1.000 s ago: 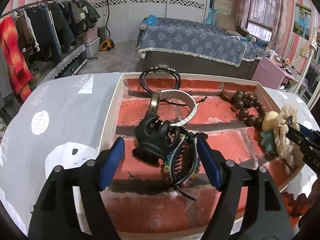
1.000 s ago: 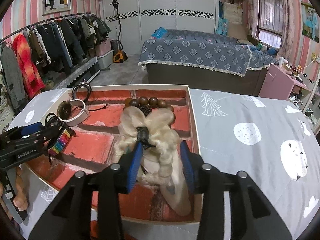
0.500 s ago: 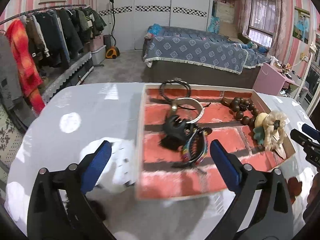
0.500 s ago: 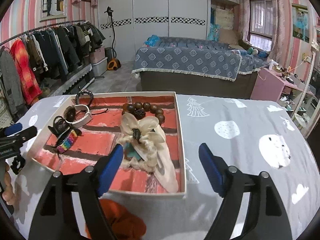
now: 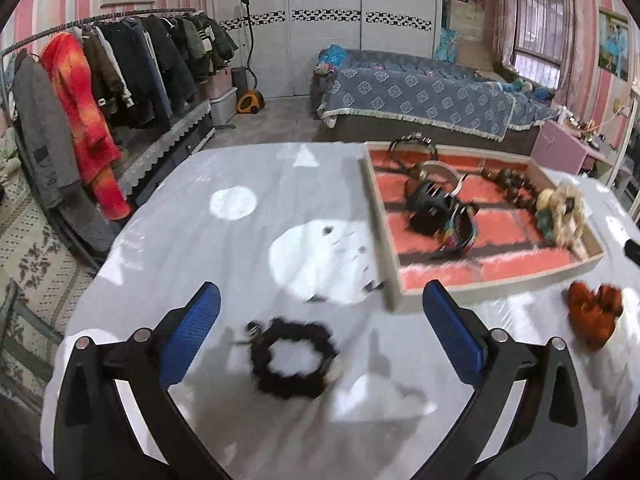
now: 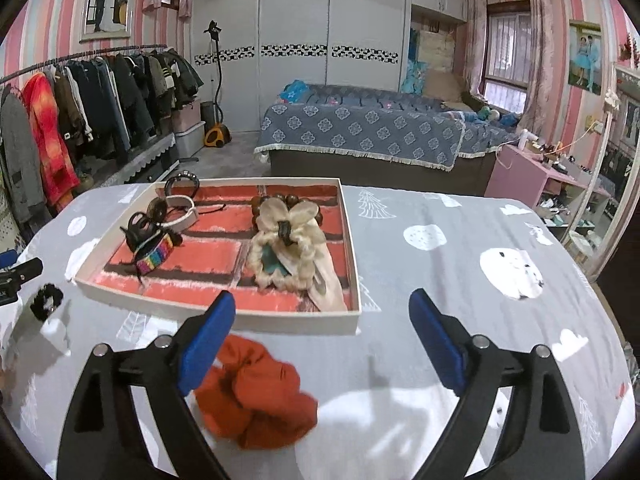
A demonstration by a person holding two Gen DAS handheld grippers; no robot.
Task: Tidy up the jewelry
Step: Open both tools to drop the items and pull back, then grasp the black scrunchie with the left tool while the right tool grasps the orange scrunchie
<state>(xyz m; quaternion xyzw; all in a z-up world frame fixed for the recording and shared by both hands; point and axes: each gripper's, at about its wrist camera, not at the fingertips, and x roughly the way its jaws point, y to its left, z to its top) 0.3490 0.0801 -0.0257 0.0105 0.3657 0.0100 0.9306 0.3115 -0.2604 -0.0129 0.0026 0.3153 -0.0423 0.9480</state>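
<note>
A shallow tray [image 5: 386,240] [image 6: 216,312] with a red brick-pattern floor sits on the grey tablecloth. In it lie a black claw clip [image 5: 428,208] [image 6: 140,230], a rainbow bracelet [image 6: 154,258], a white bangle [image 6: 182,212], dark wooden beads [image 5: 516,188] and a cream hair bow [image 5: 562,216] [image 6: 288,240]. My left gripper [image 5: 320,292] is open wide above a black scrunchie [image 5: 292,354] [image 6: 47,300] on the cloth. My right gripper [image 6: 322,304] is opening in front of the tray. An orange scrunchie [image 6: 256,396] [image 5: 594,314] lies loose under its left finger.
The round table's edge runs close on the left and right. Beyond it are a clothes rack [image 5: 100,92], a bed [image 6: 360,136] and a pink side table [image 6: 520,176]. Bare cloth spreads left of the tray and to its right.
Both grippers drew back from the tray and opened. The left let go of the claw clip and bracelet, the right of the cream bow. The black and orange scrunchies came into view.
</note>
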